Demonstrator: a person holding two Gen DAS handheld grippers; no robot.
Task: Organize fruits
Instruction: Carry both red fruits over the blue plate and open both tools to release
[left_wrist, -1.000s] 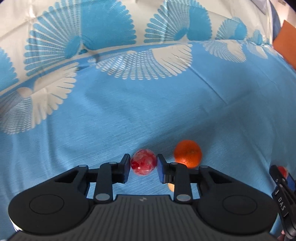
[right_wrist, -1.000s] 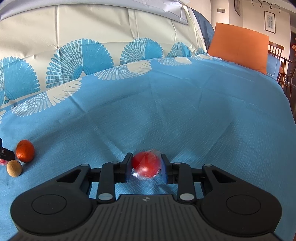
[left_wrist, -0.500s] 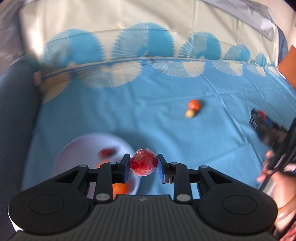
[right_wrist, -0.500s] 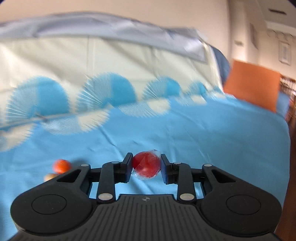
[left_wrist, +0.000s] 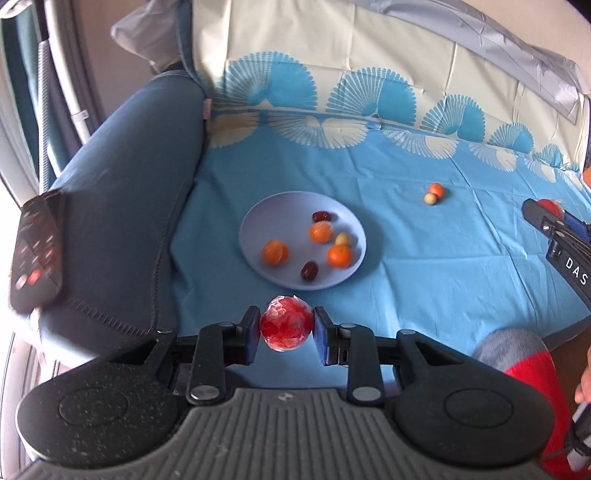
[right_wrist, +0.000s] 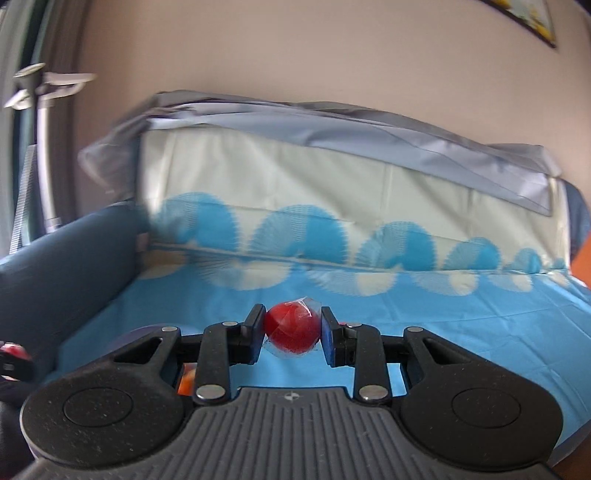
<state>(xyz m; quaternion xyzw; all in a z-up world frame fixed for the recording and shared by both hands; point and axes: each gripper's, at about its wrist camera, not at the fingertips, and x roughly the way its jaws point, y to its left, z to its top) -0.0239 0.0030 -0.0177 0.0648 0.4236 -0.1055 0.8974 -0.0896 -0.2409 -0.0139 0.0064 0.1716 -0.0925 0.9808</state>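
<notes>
The left gripper (left_wrist: 286, 328) hangs above the near edge of the plate (left_wrist: 258, 218), its jaws clamped on a red fruit in crinkled clear wrap (left_wrist: 286, 328), pinched across its middle so the slippery film cannot roll free. The plate sits on the blue sofa cover (left_wrist: 443, 258) and already gathers three mandarins, two dark dates and a small pale fruit, so it looks like the collecting spot. The right gripper (right_wrist: 293, 330) holds a second wrapped red fruit (right_wrist: 293, 329) the same way, jaws closed on it. One mandarin (left_wrist: 437, 189) and a pale round fruit (left_wrist: 429, 199), touching, wait well apart from the plate.
</notes>
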